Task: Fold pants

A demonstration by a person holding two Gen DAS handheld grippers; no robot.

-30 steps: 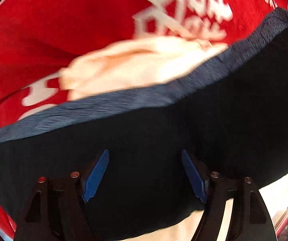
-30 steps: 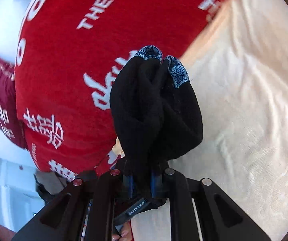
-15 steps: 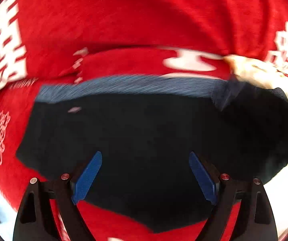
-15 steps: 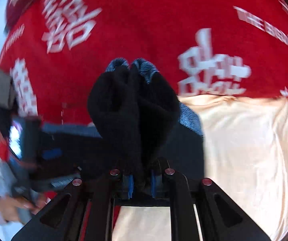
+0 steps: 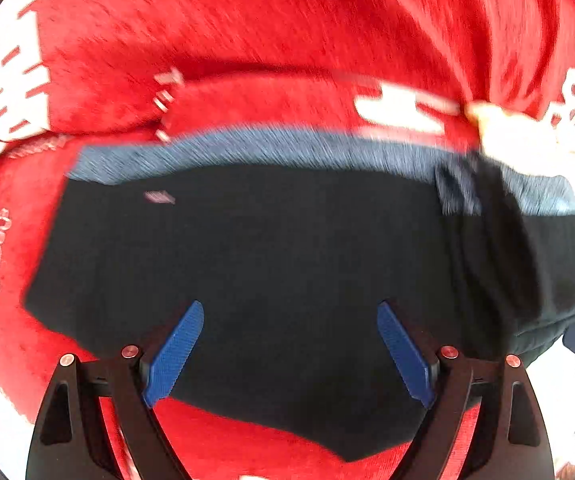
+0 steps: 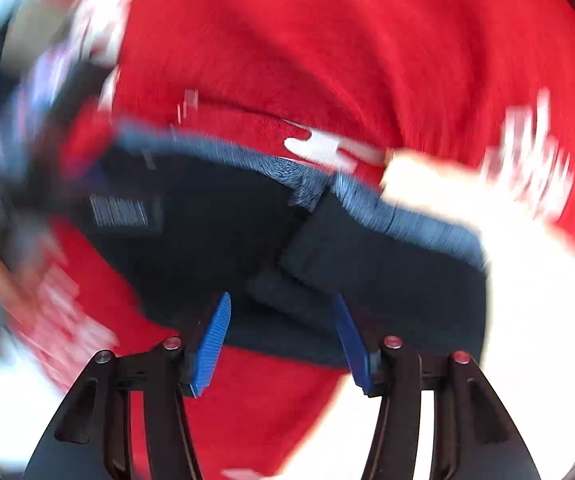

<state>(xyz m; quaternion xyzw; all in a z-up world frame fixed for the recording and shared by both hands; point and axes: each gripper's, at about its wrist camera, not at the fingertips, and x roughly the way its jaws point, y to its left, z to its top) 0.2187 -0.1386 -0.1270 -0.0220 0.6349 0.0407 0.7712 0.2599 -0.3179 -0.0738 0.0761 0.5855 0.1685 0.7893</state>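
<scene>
Pants (image 5: pixel 287 264) — black fabric with a blue-grey heathered waistband (image 5: pixel 271 148) along the far edge; lying flat on a red blanket (image 5: pixel 287 32). A small pale mark shows on the black cloth near the waistband's left end. At the right end, in the left wrist view, a second layer of the same dark cloth is folded over the first, with its own stretch of blue-grey band; the right wrist view shows that overlap as a dark flap lying across the middle of the garment, its band set at an angle to the other. Both views are blurred, the right one heavily.

Red blanket — plush, printed with white characters and lettering; it surrounds the pants on the far, left and near sides.

Cream cloth (image 6: pixel 527 280) — pale, overexposed sheet lying to the right of the pants, touching their right edge and the blanket.

Left gripper (image 5: pixel 289 354) — blue pads spread wide, nothing between them; it points down over the near part of the black cloth, not pinching it.

Right gripper (image 6: pixel 283 344) — blue pads parted and its jaws opening at this moment; the near edge of the folded dark cloth sits in the gap between the tips, but the pads do not press on it.

Far left of the right wrist view — a smear of dark and bluish shapes, too blurred to identify.
</scene>
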